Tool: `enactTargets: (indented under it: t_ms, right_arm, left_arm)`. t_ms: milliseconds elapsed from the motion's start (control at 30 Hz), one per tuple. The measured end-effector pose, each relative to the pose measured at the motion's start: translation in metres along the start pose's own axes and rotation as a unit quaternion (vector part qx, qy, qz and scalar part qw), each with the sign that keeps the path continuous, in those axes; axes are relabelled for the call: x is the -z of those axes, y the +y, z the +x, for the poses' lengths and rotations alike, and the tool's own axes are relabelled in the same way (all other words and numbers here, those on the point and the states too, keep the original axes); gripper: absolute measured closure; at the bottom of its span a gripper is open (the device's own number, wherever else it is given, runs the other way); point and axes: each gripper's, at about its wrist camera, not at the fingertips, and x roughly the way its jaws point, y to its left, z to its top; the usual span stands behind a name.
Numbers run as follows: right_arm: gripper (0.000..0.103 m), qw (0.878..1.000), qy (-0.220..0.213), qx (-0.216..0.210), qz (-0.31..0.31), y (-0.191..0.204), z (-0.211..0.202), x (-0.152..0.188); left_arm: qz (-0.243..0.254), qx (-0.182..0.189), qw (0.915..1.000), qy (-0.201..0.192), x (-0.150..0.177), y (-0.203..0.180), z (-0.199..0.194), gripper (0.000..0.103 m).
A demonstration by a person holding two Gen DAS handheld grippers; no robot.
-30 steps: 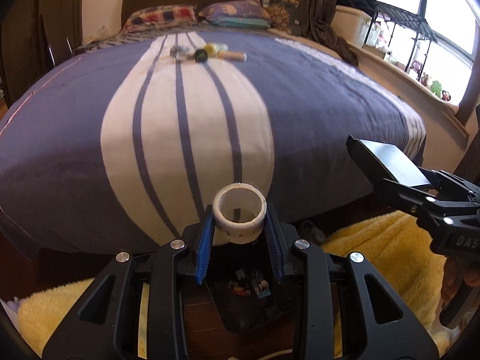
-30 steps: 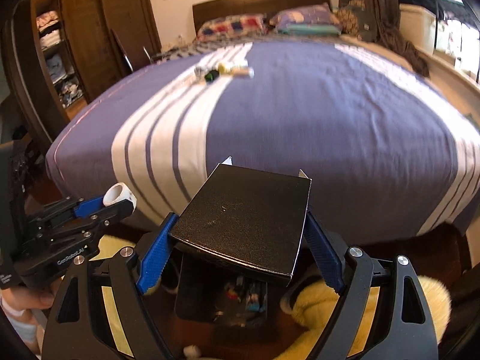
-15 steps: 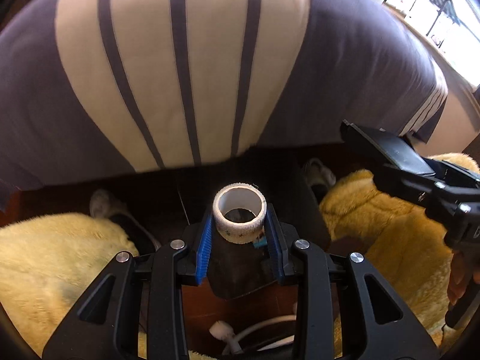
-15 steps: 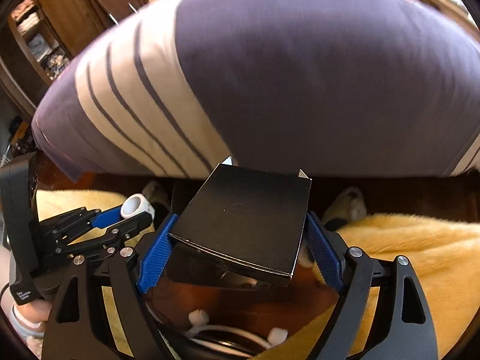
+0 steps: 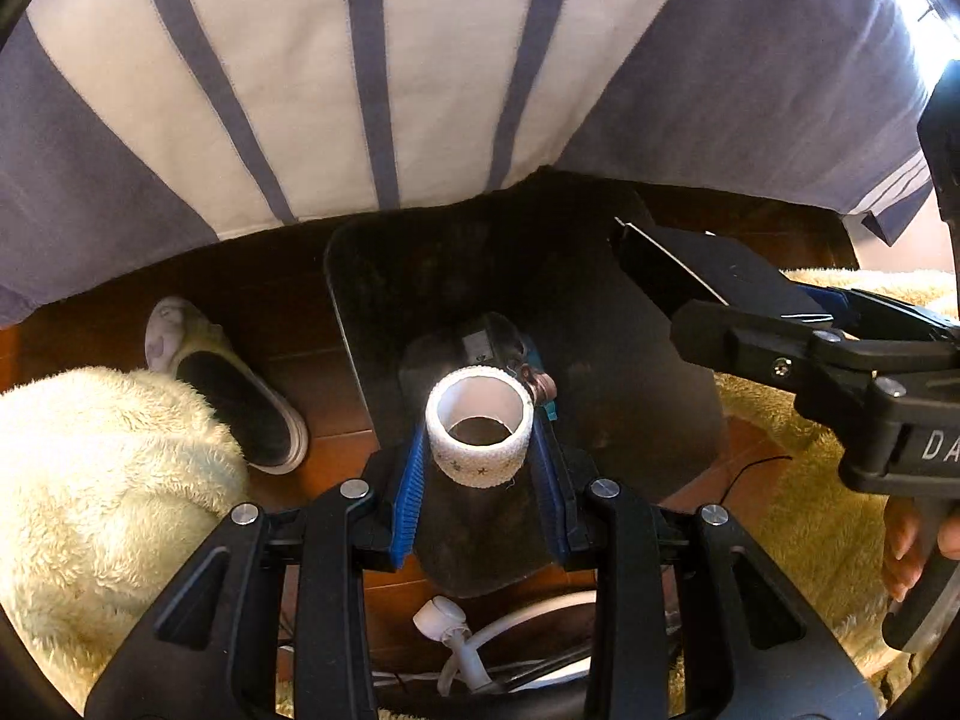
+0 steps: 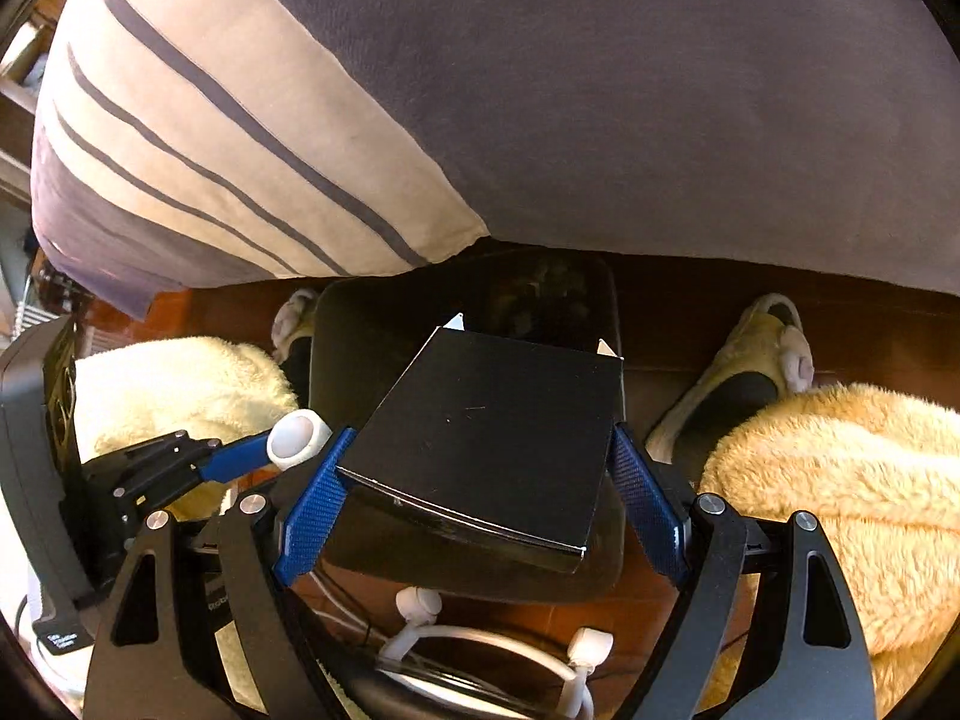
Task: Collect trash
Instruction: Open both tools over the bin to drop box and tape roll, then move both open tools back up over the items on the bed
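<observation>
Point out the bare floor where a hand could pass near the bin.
Bare wood shows between the slipper and the black bin, and between the bin and the yellow rug. It is crowded near the white cables and under the bedspread.

Tape roll [image 5: 479, 425] between left tool [image 5: 480, 468] pads

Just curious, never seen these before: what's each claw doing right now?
Left gripper: shut on the white tape roll.
Right gripper: shut on the black box.

Black box [image 6: 492, 438], white starred roll [image 5: 480, 435]
</observation>
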Motion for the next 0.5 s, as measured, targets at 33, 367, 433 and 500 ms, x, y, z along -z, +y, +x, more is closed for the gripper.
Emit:
enactTargets:
  t_ms: [33, 367, 433, 500]
  right_arm:
    - [0.018, 1.0, 0.0, -0.002, -0.001, 0.002, 0.0, -0.001]
    - [0.007, 0.999, -0.03, 0.016, -0.003, 0.008, -0.018, -0.012]
    - [0.006, 0.999, -0.044, 0.024, 0.001, 0.006, -0.03, -0.014]
    - [0.006, 0.998, -0.06, 0.037, -0.004, 0.007, -0.042, -0.016]
  left_arm:
    - [-0.001, 0.001, 1.0, 0.0, -0.001, 0.002, -0.001, 0.064]
    - [-0.01, -0.003, 0.9998, -0.017, -0.007, 0.004, -0.012, 0.026]
    - [-0.009, -0.008, 0.9996, -0.026, -0.007, 0.005, -0.019, 0.019]
    - [-0.007, -0.012, 0.9991, -0.04, -0.008, 0.005, -0.031, 0.015]
